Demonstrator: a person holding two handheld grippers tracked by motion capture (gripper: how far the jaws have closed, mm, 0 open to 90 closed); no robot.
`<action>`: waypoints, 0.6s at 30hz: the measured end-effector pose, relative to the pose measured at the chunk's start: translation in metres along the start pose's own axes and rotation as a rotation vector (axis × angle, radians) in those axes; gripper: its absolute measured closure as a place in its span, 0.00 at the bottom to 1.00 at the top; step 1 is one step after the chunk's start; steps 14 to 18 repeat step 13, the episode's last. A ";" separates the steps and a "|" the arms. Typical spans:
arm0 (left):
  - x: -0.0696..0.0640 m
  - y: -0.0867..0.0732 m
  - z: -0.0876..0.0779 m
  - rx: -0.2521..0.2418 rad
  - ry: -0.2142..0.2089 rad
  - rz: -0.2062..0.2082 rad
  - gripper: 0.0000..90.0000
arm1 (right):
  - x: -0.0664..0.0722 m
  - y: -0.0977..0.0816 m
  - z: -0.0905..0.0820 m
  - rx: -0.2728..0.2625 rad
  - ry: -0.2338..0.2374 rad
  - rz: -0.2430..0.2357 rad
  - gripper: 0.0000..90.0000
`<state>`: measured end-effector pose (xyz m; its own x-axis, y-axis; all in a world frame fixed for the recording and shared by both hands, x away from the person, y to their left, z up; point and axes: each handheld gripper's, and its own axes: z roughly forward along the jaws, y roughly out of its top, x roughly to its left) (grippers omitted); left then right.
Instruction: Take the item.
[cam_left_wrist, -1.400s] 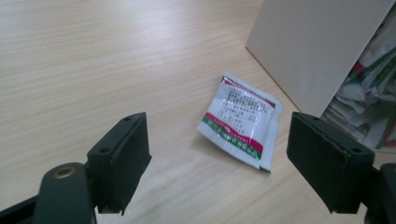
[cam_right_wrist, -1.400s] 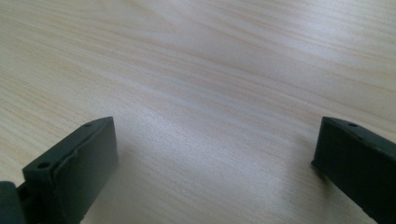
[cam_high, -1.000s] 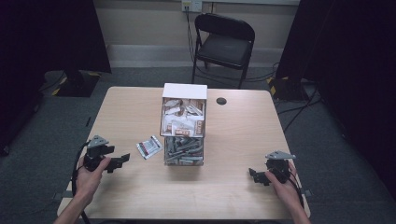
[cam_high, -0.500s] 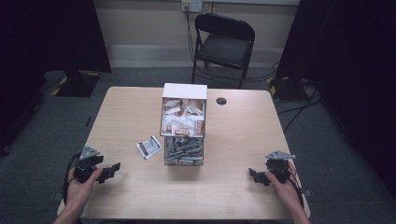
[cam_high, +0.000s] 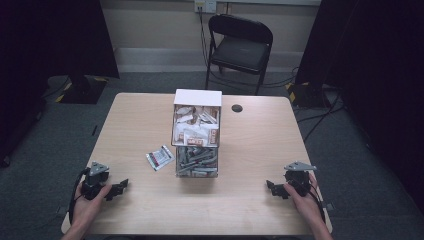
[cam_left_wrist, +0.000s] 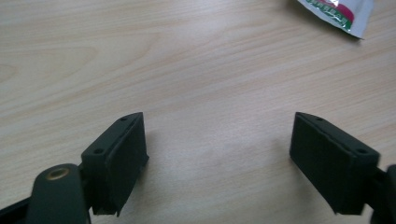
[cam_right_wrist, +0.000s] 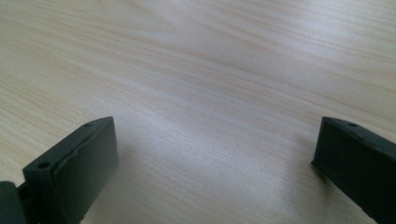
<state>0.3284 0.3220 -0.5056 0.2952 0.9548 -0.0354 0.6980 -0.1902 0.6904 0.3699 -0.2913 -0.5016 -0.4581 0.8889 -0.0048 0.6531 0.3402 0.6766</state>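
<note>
Left gripper (cam_high: 119, 187): jaws stand wide apart with only bare wood between them; they have just been opening a little further, and nothing is held.
Right gripper (cam_high: 272, 188): jaws spread wide too, bare tabletop between the pads, nothing gripped.
Packet (cam_high: 160, 157): a small white sachet with red and green print lies flat on the table (cam_high: 260, 145), just left of the clear box and well ahead of the left gripper; in the left gripper view its corner (cam_left_wrist: 338, 11) sits at the upper right, apart from both pads.
Clear box (cam_high: 197, 135): stands at the table's middle, upper compartment full of white sachets, lower one of grey ones, the white lid tipped up at the back.
Why so placed: the lone packet lying outside the box looks like the piece to be handled, and the left gripper, nearest to it, seems readied wide to take it; that is a judgement.
Left hand (cam_high: 92, 197): rests low at the near left edge, gripper pointing inward and toward the packet.
Right hand (cam_high: 302, 192): rests at the near right edge, gripper pointing inward, close over the wood.
</note>
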 end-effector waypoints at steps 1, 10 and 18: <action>0.000 0.000 0.000 0.000 0.000 0.000 0.19 | 0.000 0.000 0.000 -0.001 0.000 -0.001 0.00; 0.000 -0.004 0.002 -0.034 0.004 -0.006 0.14 | 0.000 0.000 0.000 0.000 0.000 0.000 0.00; 0.000 -0.004 0.002 -0.032 0.006 -0.004 0.14 | 0.000 0.000 0.000 0.000 0.000 0.000 0.00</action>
